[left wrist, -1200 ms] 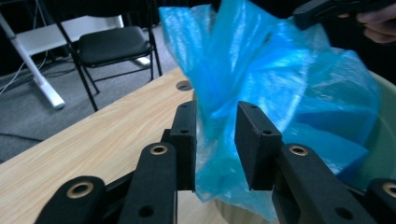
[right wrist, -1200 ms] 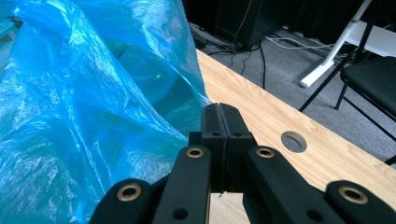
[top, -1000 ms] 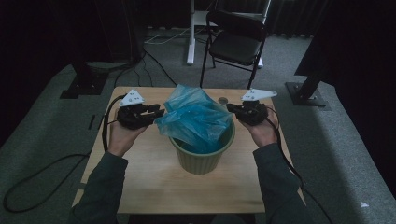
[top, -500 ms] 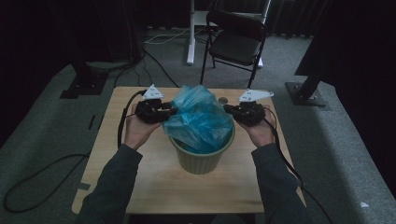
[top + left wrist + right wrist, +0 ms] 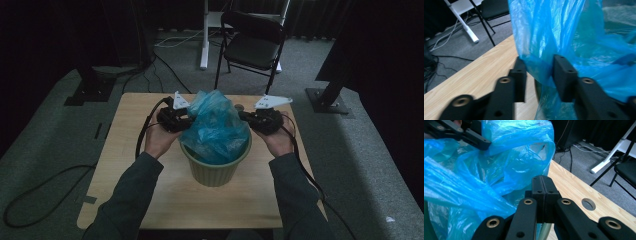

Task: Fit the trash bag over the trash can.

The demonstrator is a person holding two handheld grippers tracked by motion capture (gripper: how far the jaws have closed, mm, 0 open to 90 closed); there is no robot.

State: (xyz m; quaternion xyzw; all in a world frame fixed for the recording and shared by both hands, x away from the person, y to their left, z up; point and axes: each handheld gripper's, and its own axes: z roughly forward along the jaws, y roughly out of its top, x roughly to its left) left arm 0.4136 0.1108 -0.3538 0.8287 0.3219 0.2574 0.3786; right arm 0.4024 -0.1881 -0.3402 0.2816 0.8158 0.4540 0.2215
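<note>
- On the wooden table (image 5: 130, 165), high view: the blue plastic bag (image 5: 216, 127) is sitting in the green ribbed bin (image 5: 215, 169), with the left gripper (image 5: 186, 120) and right gripper (image 5: 245, 117) flanking its top.
- Left gripper view: parted jaws, just now closing, are straddling a bag fold without pinching it.
- Right gripper view: jaws are pressing fully together beside the bag; whether film is caught between them, cannot tell.

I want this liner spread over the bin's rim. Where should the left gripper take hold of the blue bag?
Grip the blue bag by its loose upstanding edge, coming in from the left outside of the green bin. That fold already stands between the left gripper jaws, thin enough to pinch.
</note>
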